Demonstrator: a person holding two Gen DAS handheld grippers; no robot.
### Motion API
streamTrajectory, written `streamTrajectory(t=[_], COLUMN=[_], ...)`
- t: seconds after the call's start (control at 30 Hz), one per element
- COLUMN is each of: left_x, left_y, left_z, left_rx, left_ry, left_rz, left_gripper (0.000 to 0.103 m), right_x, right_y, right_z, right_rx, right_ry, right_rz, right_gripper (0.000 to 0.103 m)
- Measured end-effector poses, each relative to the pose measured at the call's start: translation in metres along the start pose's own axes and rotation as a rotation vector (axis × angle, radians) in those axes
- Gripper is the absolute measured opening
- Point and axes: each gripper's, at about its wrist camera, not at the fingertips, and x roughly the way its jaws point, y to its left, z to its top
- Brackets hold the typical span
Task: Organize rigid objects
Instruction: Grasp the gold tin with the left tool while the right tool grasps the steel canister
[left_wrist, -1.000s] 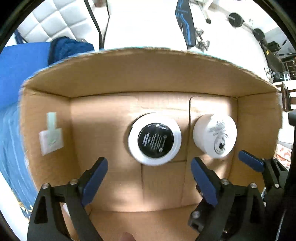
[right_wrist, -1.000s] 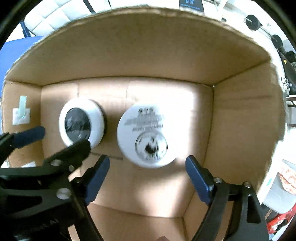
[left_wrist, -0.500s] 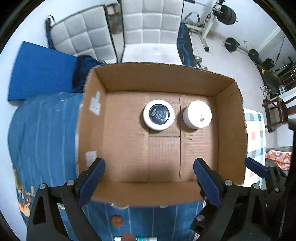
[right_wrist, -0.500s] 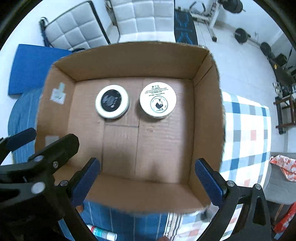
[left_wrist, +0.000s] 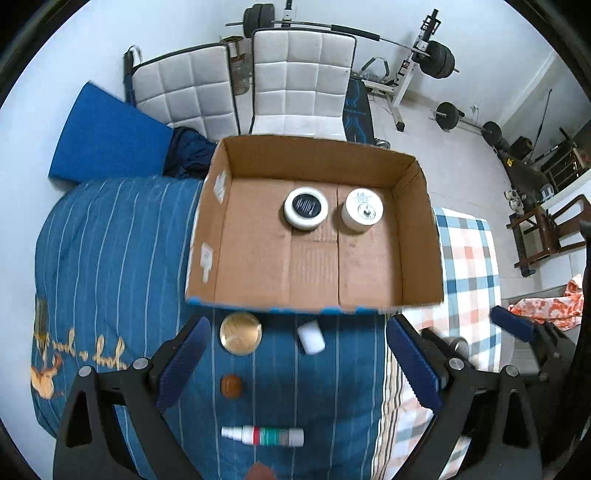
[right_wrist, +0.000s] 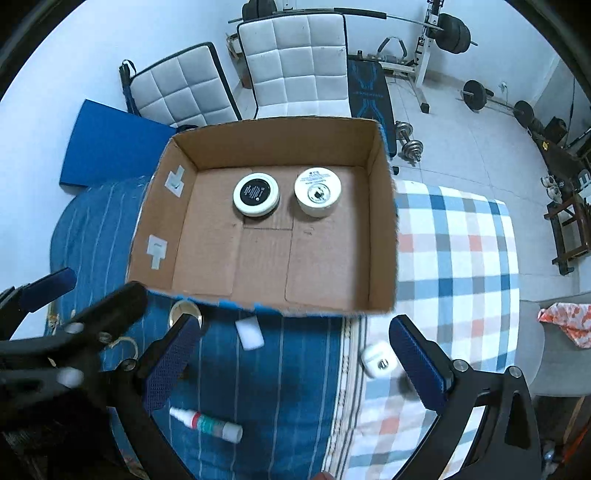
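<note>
An open cardboard box (left_wrist: 421, 236) (right_wrist: 380, 229) sits on the bed. Inside at its far side stand a white jar with a black label (left_wrist: 306, 207) (right_wrist: 256, 194) and a white jar with a printed lid (left_wrist: 362, 209) (right_wrist: 317, 192). On the bedding in front of the box lie a gold-lidded jar (left_wrist: 241, 333), a white block (left_wrist: 311, 336) (right_wrist: 250, 333), a small brown disc (left_wrist: 231, 386), a spray bottle (left_wrist: 263, 435) (right_wrist: 206, 424) and a white earbud case (right_wrist: 379, 359). My left gripper (left_wrist: 295, 362) and right gripper (right_wrist: 291, 365) are both open and empty, high above these items.
The bed has a blue striped cover (left_wrist: 103, 258) on the left and a checked cloth (right_wrist: 454, 251) on the right. Two white padded chairs (left_wrist: 303, 96), a blue mat (left_wrist: 107, 140) and weight equipment (right_wrist: 410, 144) stand beyond the bed.
Both grippers have pulled back and up out of the box, leaving the two jars inside. The loose items in front of the box have come into view.
</note>
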Motion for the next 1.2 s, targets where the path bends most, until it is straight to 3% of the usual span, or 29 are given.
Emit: streamTrajectory(t=[0.17, 0.37, 0.47, 0.8, 0.83, 0.87, 0.9, 1.07, 1.13, 1.2], left_x=[0.019, 0.086, 0.109, 0.19, 0.195, 0.203, 0.209, 0.236, 0.242, 0.245], left_y=[0.042, 0.093, 0.099, 0.075, 0.074, 0.073, 0.073, 0.074, 0.073, 0.07], left_z=[-0.043, -0.075, -0.077, -0.053, -0.052, -0.051, -0.05, -0.049, -0.048, -0.049], left_rx=[-0.089, -0.246, -0.281, -0.172, -0.165, -0.154, -0.149, -0.136, -0.122, -0.108], left_ry=[0.075, 0.234, 0.265, 0.358, 0.366, 0.379, 0.388, 0.421, 0.416, 0.405], left_rz=[0.053, 0.056, 0.04, 0.124, 0.13, 0.143, 0.15, 0.176, 0.183, 0.176], left_gripper=[0.098, 0.098, 0.098, 0.098, 0.098, 0.098, 0.098, 0.098, 0.088, 0.063], right_x=[0.004, 0.063, 0.098, 0.174, 0.178, 0.183, 0.189, 0.189, 0.187, 0.183], right_y=[-0.049, -0.118, -0.146, -0.198, -0.201, -0.204, -0.206, -0.212, -0.21, -0.201], right_z=[-0.037, -0.075, -0.089, -0.102, -0.102, -0.103, -0.104, -0.105, -0.106, -0.109], right_rx=[0.042, 0.147, 0.211, 0.36, 0.371, 0.378, 0.378, 0.374, 0.362, 0.351], right_ry=[0.068, 0.2, 0.248, 0.358, 0.365, 0.377, 0.401, 0.393, 0.391, 0.402], right_rz=[-0.055, -0.161, -0.175, -0.216, -0.209, -0.206, -0.216, -0.206, -0.202, -0.193], right_gripper=[0.103, 0.103, 0.103, 0.102, 0.097, 0.083, 0.076, 0.074, 0.073, 0.073])
